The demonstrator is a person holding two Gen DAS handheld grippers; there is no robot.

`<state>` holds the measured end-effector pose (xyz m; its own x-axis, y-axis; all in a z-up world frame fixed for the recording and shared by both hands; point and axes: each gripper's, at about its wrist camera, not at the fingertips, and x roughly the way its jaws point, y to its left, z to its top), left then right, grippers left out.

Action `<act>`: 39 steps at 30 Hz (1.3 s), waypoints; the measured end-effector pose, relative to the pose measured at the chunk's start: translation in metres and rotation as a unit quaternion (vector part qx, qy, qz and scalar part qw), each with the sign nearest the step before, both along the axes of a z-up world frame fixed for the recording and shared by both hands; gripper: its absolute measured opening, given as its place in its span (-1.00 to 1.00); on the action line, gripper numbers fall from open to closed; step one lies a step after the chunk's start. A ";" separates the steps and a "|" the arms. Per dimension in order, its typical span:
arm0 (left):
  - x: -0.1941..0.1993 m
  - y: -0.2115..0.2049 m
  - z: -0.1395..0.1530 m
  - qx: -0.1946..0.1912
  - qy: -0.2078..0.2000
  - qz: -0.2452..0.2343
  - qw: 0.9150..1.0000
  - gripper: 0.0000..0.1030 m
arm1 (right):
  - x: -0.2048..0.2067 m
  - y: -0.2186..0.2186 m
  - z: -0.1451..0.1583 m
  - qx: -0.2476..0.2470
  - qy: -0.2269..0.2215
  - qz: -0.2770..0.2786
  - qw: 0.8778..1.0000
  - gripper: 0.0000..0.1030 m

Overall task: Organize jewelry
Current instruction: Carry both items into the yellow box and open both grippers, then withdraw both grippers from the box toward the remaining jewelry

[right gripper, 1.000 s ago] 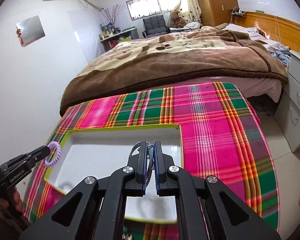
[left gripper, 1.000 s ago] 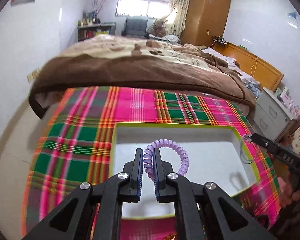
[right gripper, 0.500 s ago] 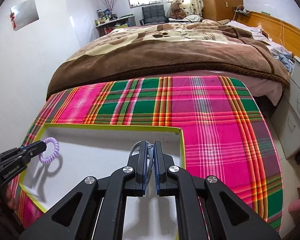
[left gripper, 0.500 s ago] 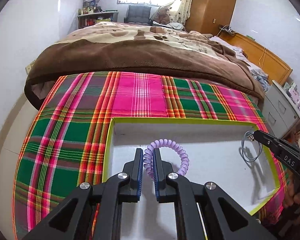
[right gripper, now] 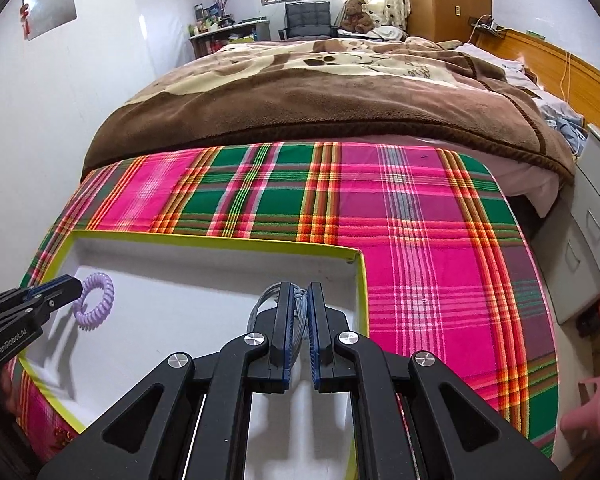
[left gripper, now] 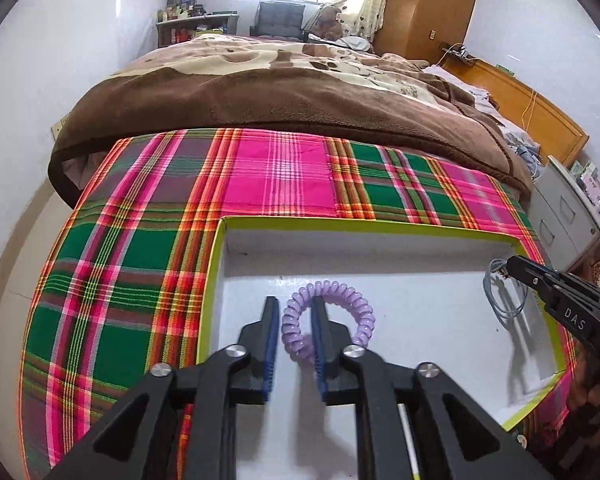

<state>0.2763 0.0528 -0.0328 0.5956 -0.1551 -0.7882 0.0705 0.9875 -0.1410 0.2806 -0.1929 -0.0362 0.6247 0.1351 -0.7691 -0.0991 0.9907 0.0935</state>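
A white box with a yellow-green rim [left gripper: 340,224] sits on the plaid cloth; it also shows in the right wrist view [right gripper: 220,242]. My left gripper [left gripper: 295,308] is low inside the box with its jaws parted around a purple spiral band [left gripper: 340,296], which is loose between them; the band also shows in the right wrist view [right gripper: 96,300]. My right gripper [right gripper: 299,292] is shut on a thin grey-blue necklace [right gripper: 266,298] over the box's right end. In the left wrist view the necklace [left gripper: 500,300] hangs from that gripper [left gripper: 516,266].
The pink-and-green plaid cloth [right gripper: 420,240] covers the table. A bed with a brown blanket [left gripper: 280,92] stands right behind it. Grey drawers [right gripper: 592,232] and a pink stool [right gripper: 592,400] are at the right.
My left gripper has opened and lowered into the box, letting go of the purple band. My right gripper has lowered toward the box with the necklace still in it.
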 end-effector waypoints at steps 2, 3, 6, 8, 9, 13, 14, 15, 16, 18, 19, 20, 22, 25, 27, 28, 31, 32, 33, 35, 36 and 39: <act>-0.001 0.001 0.000 -0.003 0.000 0.002 1.000 -0.55 | -0.001 0.000 0.000 0.003 -0.001 0.001 1.000 -0.77; -0.002 0.000 0.001 -0.004 -0.002 0.001 1.000 -0.55 | -0.001 -0.001 0.000 0.003 -0.002 0.000 1.000 -0.74; -0.005 -0.001 0.004 -0.005 -0.006 -0.002 1.000 -0.53 | -0.002 -0.001 0.001 0.004 -0.001 0.000 1.000 -0.69; -0.008 -0.002 0.006 -0.006 -0.009 -0.003 1.000 -0.42 | -0.004 -0.001 0.002 0.006 -0.004 0.002 1.000 -0.67; -0.010 -0.003 0.007 -0.005 -0.012 -0.005 1.000 -0.38 | -0.005 -0.002 0.003 0.006 -0.006 0.003 1.000 -0.61; -0.021 -0.007 0.015 -0.001 -0.019 -0.010 1.000 -0.31 | -0.013 -0.001 0.009 0.005 -0.016 0.000 1.000 -0.24; -0.025 -0.008 0.018 0.004 -0.024 -0.009 1.000 -0.31 | -0.017 -0.001 0.012 0.005 -0.020 0.001 1.000 -0.24; -0.030 -0.010 0.022 0.011 -0.032 -0.011 0.999 -0.31 | -0.022 0.000 0.015 0.004 -0.024 0.002 1.000 -0.24; -0.034 -0.012 0.025 0.012 -0.035 -0.014 0.999 -0.31 | -0.024 0.000 0.017 0.001 -0.027 0.003 1.000 -0.24; -0.044 -0.014 0.030 0.005 -0.041 -0.019 0.999 -0.31 | -0.035 0.003 0.024 -0.008 -0.039 0.002 0.999 -0.24; -0.051 -0.014 0.034 0.000 -0.044 -0.022 0.999 -0.31 | -0.042 0.003 0.028 -0.009 -0.045 0.002 0.999 -0.24; -0.057 -0.015 0.036 0.001 -0.049 -0.022 0.999 -0.31 | -0.047 0.004 0.031 -0.005 -0.049 0.003 0.999 -0.24; -0.069 -0.018 0.041 0.008 -0.055 -0.024 0.998 -0.31 | -0.058 0.004 0.036 -0.002 -0.053 0.003 0.999 -0.24; -0.088 -0.021 0.046 0.008 -0.063 -0.029 0.998 -0.31 | -0.075 0.007 0.042 -0.008 -0.064 0.006 0.998 -0.24; -0.102 -0.022 0.049 0.003 -0.066 -0.033 0.997 -0.30 | -0.087 0.008 0.047 -0.005 -0.072 0.011 0.997 -0.24; -0.107 -0.022 0.050 0.001 -0.068 -0.033 0.997 -0.30 | -0.092 0.008 0.049 -0.003 -0.074 0.012 0.997 -0.24; -0.126 -0.021 0.051 -0.003 -0.072 -0.033 0.997 -0.30 | -0.109 0.010 0.054 -0.006 -0.084 0.014 0.996 -0.24; -0.131 -0.020 0.050 -0.005 -0.071 -0.032 0.997 -0.30 | -0.114 0.010 0.055 -0.010 -0.087 0.013 0.996 -0.24; -0.137 -0.020 0.050 -0.006 -0.070 -0.032 0.997 -0.30 | -0.121 0.011 0.055 -0.017 -0.093 0.011 0.995 -0.24; -0.149 -0.019 0.050 -0.006 -0.073 -0.028 0.997 -0.30 | -0.130 0.012 0.057 -0.022 -0.098 0.010 0.995 -0.24; -0.155 -0.019 0.050 -0.003 -0.075 -0.029 0.997 -0.30 | -0.135 0.012 0.057 -0.023 -0.102 0.010 0.994 -0.24; -0.174 -0.017 0.050 -0.004 -0.081 -0.030 0.996 -0.30 | -0.154 0.013 0.059 -0.030 -0.117 0.007 0.993 -0.24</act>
<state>0.1027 0.0356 0.0175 0.7041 -0.2003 -0.6812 0.1517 0.9797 -0.1313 0.1268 -0.1796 0.0224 0.7851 0.1029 -0.6108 -0.1251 0.9921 0.0064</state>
